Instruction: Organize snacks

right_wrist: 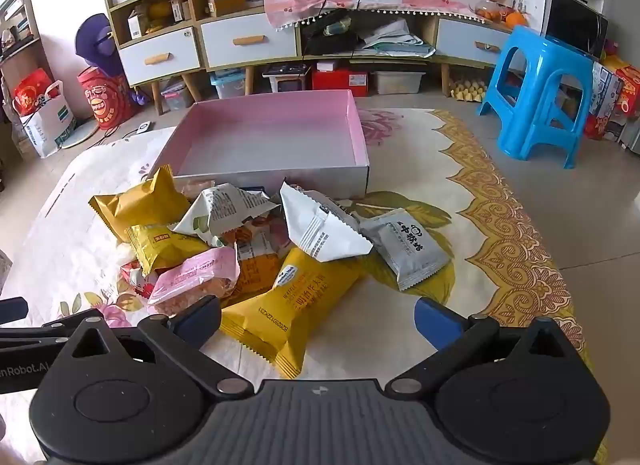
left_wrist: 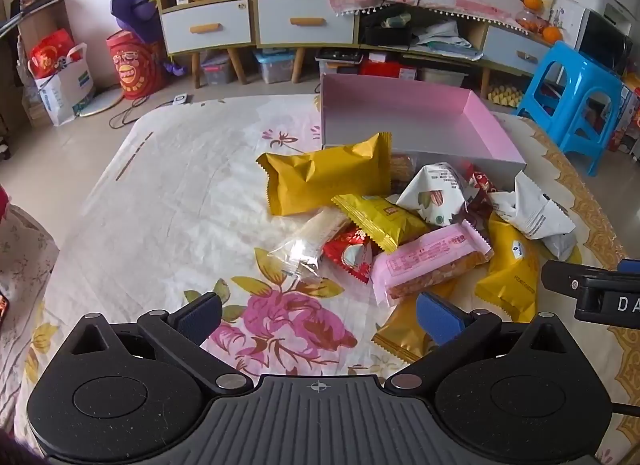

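Snack pile centre frame, pink box empty just behind | nearest: yellow packet, long axis toward upper right, lying partly between right gripper's spread, empty jaws | left gripper spread wide, empty, pile to upper right.

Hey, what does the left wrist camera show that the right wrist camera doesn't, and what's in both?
Only the left wrist view shows the clear-wrapped wafer pack. Only the right wrist view shows the grey packet at the pile's right edge. Both show the empty pink box behind the snack pile, the pink packet, and each view's own open gripper: left gripper, right gripper.
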Demonstrator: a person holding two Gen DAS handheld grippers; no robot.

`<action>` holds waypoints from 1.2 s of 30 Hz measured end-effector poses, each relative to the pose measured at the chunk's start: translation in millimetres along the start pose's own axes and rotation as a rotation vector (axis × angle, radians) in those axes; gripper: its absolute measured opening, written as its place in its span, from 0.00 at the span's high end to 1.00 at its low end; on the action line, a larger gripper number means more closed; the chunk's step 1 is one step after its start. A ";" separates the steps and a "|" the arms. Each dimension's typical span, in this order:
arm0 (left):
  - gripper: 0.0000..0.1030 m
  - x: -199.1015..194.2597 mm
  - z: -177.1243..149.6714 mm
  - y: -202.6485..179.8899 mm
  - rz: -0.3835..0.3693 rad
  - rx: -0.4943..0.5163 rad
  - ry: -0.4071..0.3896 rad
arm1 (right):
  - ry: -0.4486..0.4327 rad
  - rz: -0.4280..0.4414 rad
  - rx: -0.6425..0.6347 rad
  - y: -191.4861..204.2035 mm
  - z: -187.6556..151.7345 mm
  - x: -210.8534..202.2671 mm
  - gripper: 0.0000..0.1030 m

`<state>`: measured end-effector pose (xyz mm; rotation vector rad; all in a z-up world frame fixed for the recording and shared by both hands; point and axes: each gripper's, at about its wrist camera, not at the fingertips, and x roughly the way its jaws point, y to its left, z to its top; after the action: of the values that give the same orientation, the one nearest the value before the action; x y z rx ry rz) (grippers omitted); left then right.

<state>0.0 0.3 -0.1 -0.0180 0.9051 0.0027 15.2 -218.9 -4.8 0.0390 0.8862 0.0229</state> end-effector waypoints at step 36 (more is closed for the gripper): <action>0.00 -1.5 -0.8 9.7 0.007 -0.033 0.004 | 0.014 -0.009 -0.029 7.9 -2.0 0.7 0.08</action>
<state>-1.6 9.9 0.5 -0.0451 0.9093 0.0243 14.1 -210.9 -6.3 0.0076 0.9000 0.0283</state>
